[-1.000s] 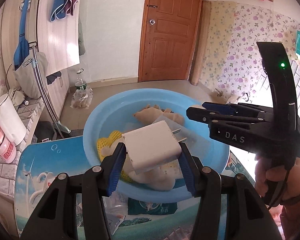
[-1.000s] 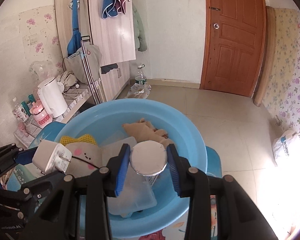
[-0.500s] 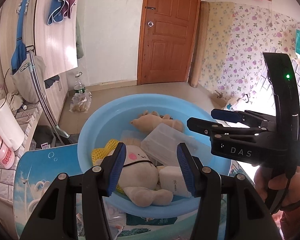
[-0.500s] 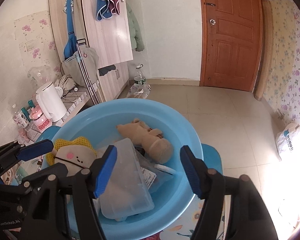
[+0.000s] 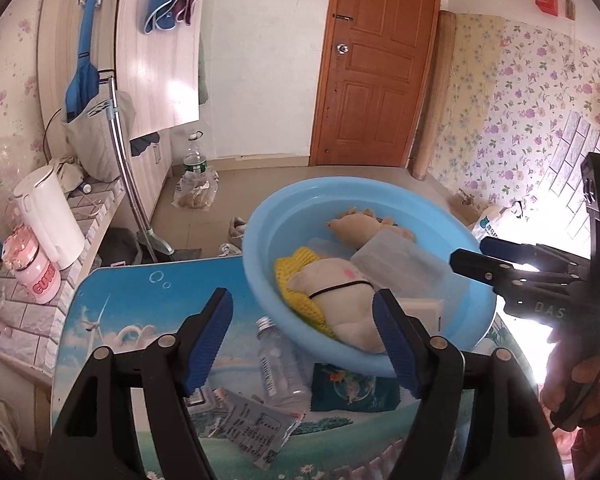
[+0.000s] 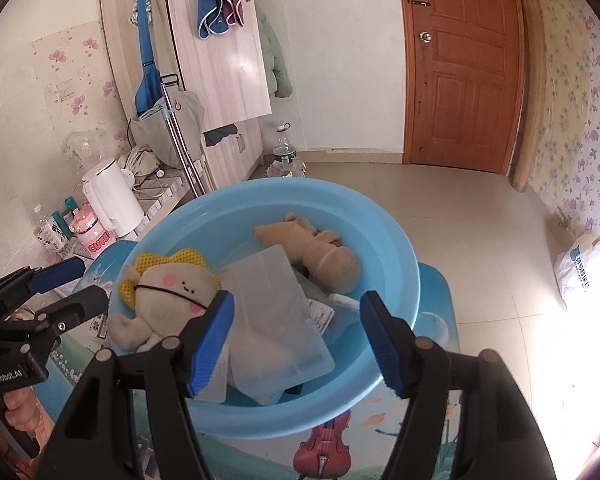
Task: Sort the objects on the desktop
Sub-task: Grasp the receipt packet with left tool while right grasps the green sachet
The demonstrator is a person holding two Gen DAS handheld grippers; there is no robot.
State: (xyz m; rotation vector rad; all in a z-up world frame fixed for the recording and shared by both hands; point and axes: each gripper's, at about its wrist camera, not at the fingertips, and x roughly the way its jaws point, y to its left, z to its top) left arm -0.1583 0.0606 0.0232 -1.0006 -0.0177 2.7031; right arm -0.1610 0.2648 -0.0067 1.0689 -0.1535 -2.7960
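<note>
The basin [image 6: 396, 248] sits at the far part of the table [image 5: 112, 312], and most of the sorted goods are already in it: a pale doll [image 6: 168, 300] with a yellow frill, a brown doll [image 6: 320, 256], clear plastic boxes [image 6: 276, 320] and a white charger [image 5: 424, 314] against the near wall. Unsorted items remain on the table in front of the basin: a small clear bottle [image 5: 278, 364], a teal packet [image 5: 354, 390] partly under the basin's rim, and a printed sachet [image 5: 256, 428].

The left gripper [image 5: 304, 340] hangs above the bottle and the basin's near rim. Its jaws are opening and nothing lies between the pads. The right gripper [image 6: 296, 340] is poised over the boxes inside the basin, jaws apart and empty. A hand [image 5: 580, 376] holds its handle at the right edge of the left view.

Judgement: both loads appear delivered, and the step in hand is a fresh pick from the table. The bottle is the nearest candidate for the left gripper. It lies on its side and will likely roll, so the jaws should straddle the body across its width, come down until the pads flank it, then close squarely. The flat sachet and packet will need a low, angled approach at an edge. The basin rim stands close to the bottle; the far finger should clear it.
</note>
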